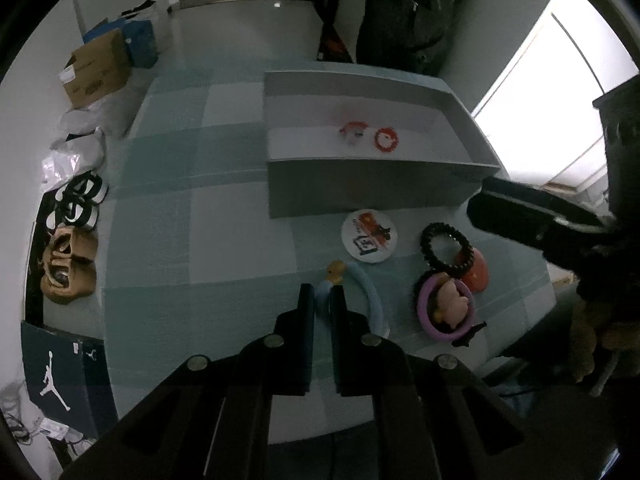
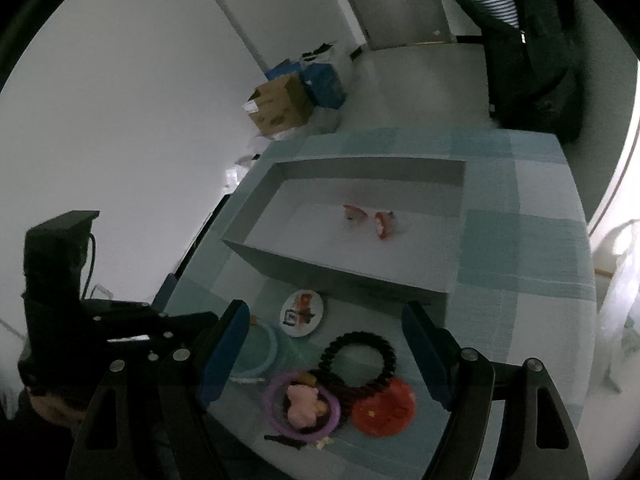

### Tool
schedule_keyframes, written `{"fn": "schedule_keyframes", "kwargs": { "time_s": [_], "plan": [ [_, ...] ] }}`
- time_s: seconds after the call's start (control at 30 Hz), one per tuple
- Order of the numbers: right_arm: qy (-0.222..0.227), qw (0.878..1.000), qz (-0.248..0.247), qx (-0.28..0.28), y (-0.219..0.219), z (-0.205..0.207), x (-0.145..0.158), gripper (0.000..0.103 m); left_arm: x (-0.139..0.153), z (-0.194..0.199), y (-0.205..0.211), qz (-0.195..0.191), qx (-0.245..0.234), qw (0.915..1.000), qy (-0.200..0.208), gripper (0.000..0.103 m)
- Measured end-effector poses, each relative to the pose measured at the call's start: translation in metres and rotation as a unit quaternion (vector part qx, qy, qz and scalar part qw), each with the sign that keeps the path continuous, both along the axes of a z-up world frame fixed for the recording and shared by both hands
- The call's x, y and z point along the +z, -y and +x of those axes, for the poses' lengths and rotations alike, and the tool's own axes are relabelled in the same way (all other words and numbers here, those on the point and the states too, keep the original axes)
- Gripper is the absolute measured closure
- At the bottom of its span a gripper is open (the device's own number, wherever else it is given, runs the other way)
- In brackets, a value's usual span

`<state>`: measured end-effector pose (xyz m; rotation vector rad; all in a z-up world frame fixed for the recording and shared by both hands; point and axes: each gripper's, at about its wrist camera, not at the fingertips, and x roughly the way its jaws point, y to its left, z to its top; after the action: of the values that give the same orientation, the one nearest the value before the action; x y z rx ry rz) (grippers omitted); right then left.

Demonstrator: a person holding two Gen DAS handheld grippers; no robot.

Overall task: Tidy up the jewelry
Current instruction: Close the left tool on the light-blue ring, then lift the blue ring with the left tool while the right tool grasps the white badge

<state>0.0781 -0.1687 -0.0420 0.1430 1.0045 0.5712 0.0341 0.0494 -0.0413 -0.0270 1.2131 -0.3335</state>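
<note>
My left gripper [image 1: 322, 300] is shut on a light blue hair tie [image 1: 370, 300] with a small yellow duck charm [image 1: 336, 271], low over the checked tablecloth. My right gripper [image 2: 328, 352] is open and empty above a black coiled hair tie [image 2: 360, 364], a purple ring with a pink charm [image 2: 304, 404] and a red round badge [image 2: 386, 410]. A white round badge [image 2: 302, 314] lies in front of the grey open box [image 2: 344, 270]. Two red items [image 2: 370, 218] lie inside the box; they also show in the left wrist view [image 1: 370, 136].
The table [image 1: 168, 240] has its left edge beside shoes [image 1: 76, 204] and a shoebox [image 1: 60, 376] on the floor. Cardboard and blue boxes [image 2: 296, 96] stand by the far wall. A dark jacket [image 2: 528, 40] hangs behind the table.
</note>
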Motion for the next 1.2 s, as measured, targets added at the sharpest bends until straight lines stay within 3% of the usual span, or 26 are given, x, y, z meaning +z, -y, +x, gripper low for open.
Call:
{"fn": "schedule_keyframes", "kwargs": {
  "time_s": [0.4, 0.47, 0.63, 0.8, 0.87, 1.03, 1.2],
  "plan": [
    [-0.018, 0.997, -0.041, 0.06, -0.043, 0.003, -0.023, 0.026, 0.003, 0.005, -0.027, -0.016, 0.041, 0.999, 0.002, 0.1],
    [-0.021, 0.995, -0.06, 0.072, -0.052, 0.004, -0.028, 0.036, 0.002, 0.005, -0.029, -0.019, 0.043, 0.9989, 0.002, 0.1],
    [0.001, 0.987, -0.129, 0.091, -0.072, 0.001, -0.039, 0.045, -0.003, 0.005, -0.032, -0.029, 0.044, 0.9985, -0.012, 0.1],
    [0.028, 0.976, -0.187, 0.107, -0.089, -0.002, -0.044, 0.051, -0.012, 0.008, -0.046, -0.068, 0.062, 0.995, -0.039, 0.1],
    [0.041, 0.972, -0.201, 0.117, -0.093, -0.004, -0.044, 0.062, -0.014, 0.009, -0.051, -0.082, 0.07, 0.9932, -0.045, 0.1],
    [0.06, 0.965, -0.212, 0.143, -0.102, -0.013, -0.045, 0.062, -0.009, 0.011, -0.053, -0.088, 0.076, 0.9926, -0.036, 0.1],
    [0.05, 0.977, -0.15, 0.14, -0.09, -0.014, -0.03, 0.062, 0.004, 0.01, -0.048, -0.097, 0.065, 0.9929, -0.02, 0.101]
  ]
}}
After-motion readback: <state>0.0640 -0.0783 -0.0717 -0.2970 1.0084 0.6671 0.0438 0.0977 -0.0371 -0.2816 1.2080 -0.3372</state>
